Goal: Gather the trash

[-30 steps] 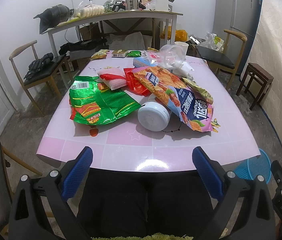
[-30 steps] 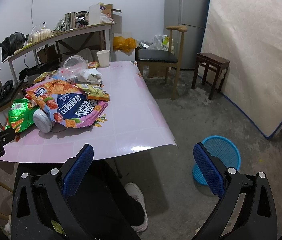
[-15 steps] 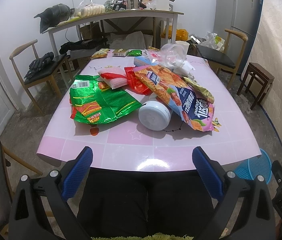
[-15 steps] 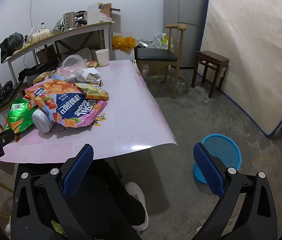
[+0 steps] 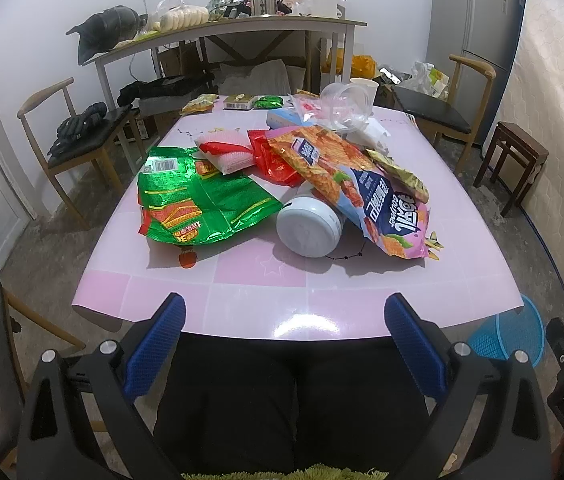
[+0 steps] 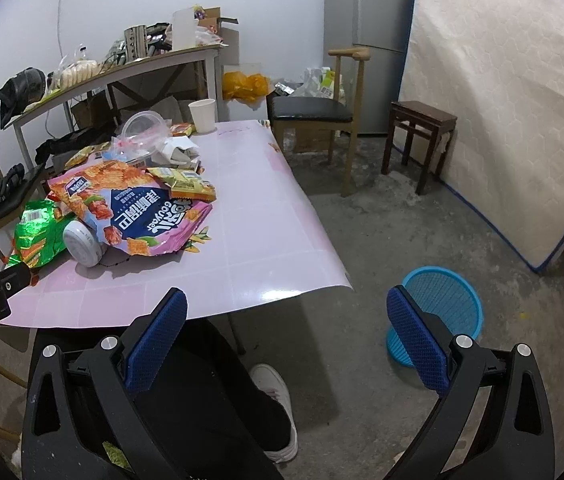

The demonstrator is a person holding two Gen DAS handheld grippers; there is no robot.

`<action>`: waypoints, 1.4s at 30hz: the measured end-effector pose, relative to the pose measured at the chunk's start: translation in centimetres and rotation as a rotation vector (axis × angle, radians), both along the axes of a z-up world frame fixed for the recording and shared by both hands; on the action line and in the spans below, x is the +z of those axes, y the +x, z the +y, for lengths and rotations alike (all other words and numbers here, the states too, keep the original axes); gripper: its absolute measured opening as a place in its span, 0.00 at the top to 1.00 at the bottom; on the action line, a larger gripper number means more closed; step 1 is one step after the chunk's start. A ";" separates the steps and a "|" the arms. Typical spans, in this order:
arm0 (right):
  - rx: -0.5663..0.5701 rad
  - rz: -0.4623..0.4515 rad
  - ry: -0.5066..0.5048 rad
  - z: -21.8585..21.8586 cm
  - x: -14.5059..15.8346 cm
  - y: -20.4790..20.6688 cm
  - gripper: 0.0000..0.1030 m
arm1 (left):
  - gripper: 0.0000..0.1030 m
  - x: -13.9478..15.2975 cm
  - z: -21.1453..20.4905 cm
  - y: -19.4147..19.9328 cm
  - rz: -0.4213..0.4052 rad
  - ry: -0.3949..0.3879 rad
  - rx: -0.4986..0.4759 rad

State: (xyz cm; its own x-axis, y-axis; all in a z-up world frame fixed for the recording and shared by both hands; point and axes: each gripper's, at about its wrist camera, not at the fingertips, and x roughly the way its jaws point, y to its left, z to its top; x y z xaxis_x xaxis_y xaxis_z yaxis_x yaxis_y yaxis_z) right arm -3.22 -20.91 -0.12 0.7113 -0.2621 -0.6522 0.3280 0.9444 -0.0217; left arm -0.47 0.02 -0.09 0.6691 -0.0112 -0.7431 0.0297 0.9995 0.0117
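A pile of trash lies on the pink table [image 5: 242, 300]: a green snack bag [image 5: 198, 204], a large orange and pink chip bag [image 5: 362, 192], a white round jar [image 5: 308, 226] on its side, a red wrapper [image 5: 272, 160], a clear plastic tub [image 5: 346, 104] and a paper cup [image 6: 203, 115]. A blue mesh waste basket [image 6: 440, 312] stands on the floor right of the table. My left gripper [image 5: 284, 312] is open and empty before the table's near edge. My right gripper [image 6: 286, 308] is open and empty, off the table's right corner.
Wooden chairs stand left [image 5: 78, 148] and far right [image 6: 322, 116] of the table. A cluttered shelf table [image 5: 226, 28] runs along the back wall. A dark stool [image 6: 422, 136], a fridge [image 6: 370, 40] and a leaning mattress [image 6: 502, 120] are on the right. My legs are below the grippers.
Both views have shifted slightly; the grippers stay open and empty. Nothing on the table has moved.
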 end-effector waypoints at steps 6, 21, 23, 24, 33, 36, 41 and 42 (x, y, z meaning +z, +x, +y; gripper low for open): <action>-0.011 0.002 0.015 -0.1 -0.1 0.8 0.07 | 0.05 -0.4 0.1 0.7 -0.002 -0.010 -0.024; 0.137 -0.110 0.047 0.4 0.2 7.3 0.07 | 0.05 1.6 7.0 6.0 -0.120 -0.086 -0.045; 0.153 -0.108 0.059 0.3 0.2 8.2 0.07 | 0.05 1.8 8.0 7.1 -0.128 -0.112 -0.080; 0.162 -0.101 0.069 0.3 0.3 8.8 0.07 | 0.05 2.0 8.7 7.7 -0.137 -0.146 -0.102; 0.231 -0.091 0.209 -1.2 1.0 13.5 0.07 | 0.05 4.1 11.7 13.9 -0.169 -0.307 -0.131; 0.304 -0.113 0.298 -1.8 2.9 16.6 0.07 | 0.05 4.4 11.5 16.4 -0.112 -0.350 -0.161; 0.453 -0.065 0.475 -1.5 5.3 23.2 0.07 | 0.05 3.3 12.9 20.7 0.009 -0.481 -0.093; 0.468 -0.050 0.496 -1.3 5.5 24.5 0.07 | 0.05 3.2 13.2 21.2 0.024 -0.494 -0.074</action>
State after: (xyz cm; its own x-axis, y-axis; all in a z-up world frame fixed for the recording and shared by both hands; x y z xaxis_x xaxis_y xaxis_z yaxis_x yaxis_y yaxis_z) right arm 21.28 -22.24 5.36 0.7098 0.4013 -0.5789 -0.1276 0.8815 0.4546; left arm 20.76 13.24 3.08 0.6359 -0.4124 -0.6523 0.0955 0.8808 -0.4637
